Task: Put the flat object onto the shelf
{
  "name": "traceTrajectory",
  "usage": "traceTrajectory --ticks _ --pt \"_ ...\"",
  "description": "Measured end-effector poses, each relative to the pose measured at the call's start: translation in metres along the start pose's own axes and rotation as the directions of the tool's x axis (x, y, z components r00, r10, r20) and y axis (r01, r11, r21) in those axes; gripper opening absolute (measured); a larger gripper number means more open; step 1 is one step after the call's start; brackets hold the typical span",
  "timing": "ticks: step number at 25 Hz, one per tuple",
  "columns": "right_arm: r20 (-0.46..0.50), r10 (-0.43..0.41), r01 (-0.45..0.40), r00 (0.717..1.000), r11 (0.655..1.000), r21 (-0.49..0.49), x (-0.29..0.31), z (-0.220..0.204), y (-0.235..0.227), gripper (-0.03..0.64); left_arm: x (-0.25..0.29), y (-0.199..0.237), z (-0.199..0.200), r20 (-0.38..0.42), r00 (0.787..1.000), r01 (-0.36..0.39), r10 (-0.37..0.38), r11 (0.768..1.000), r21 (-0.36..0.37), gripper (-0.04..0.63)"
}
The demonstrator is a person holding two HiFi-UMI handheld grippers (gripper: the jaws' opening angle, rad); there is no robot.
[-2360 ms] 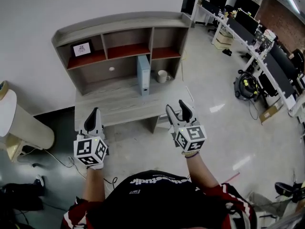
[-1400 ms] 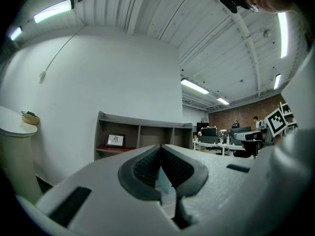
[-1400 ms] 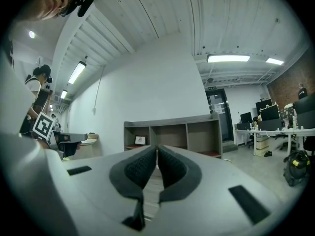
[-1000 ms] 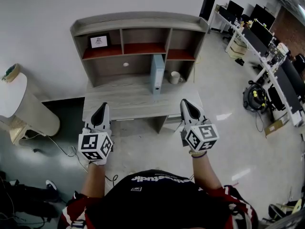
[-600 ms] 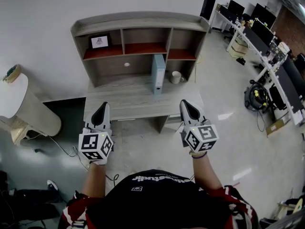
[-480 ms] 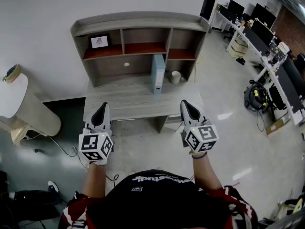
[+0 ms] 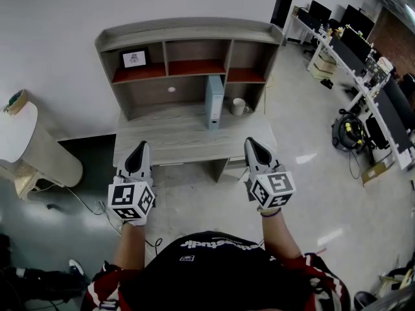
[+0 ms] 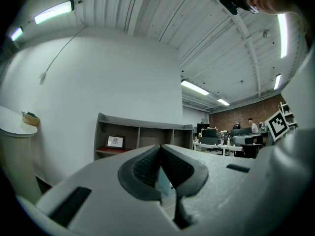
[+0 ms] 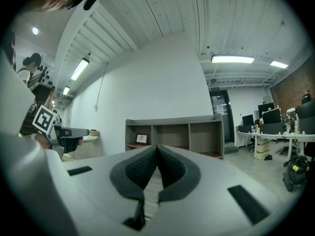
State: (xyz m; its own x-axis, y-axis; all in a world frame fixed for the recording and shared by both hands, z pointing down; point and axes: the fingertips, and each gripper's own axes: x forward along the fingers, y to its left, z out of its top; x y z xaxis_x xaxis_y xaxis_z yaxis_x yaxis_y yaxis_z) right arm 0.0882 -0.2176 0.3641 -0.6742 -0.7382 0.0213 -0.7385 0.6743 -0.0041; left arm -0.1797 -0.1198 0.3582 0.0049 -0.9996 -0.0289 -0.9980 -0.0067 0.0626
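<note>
A light-blue binder (image 7: 214, 101), the flat object, stands upright on the grey wooden desk (image 7: 175, 138), under the desk's shelf unit (image 7: 188, 28). The upper compartments have red floors; the left one holds a small picture frame (image 7: 134, 59). My left gripper (image 7: 137, 149) hovers over the desk's front left edge, shut and empty. My right gripper (image 7: 253, 144) hovers off the front right corner, also shut and empty. The left gripper view shows the left gripper (image 8: 161, 147) shut in front of the shelf unit (image 8: 142, 134). The right gripper (image 9: 157, 146) is shut in the right gripper view, with the shelf unit (image 9: 172, 129) beyond.
A white mug (image 7: 238, 105) stands on the desk just right of the binder. A round white table (image 7: 16, 135) stands at the left. Office desks with monitors (image 7: 363, 50) line the right side. A cable (image 7: 84, 212) lies on the floor near the desk.
The right gripper's jaws stood apart in the earliest frame and are now closed. The view has shifted so the desk sits further right. Over the last second both grippers barely moved.
</note>
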Motion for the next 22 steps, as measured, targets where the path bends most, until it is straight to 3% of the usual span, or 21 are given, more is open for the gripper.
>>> traceTrajectory --ticks 22 --pt "-0.008 0.004 -0.004 1.000 1.000 0.018 0.0042 -0.0025 -0.0028 0.002 0.0037 -0.0023 0.0015 0.006 1.000 0.000 0.000 1.000 -0.016 0.006"
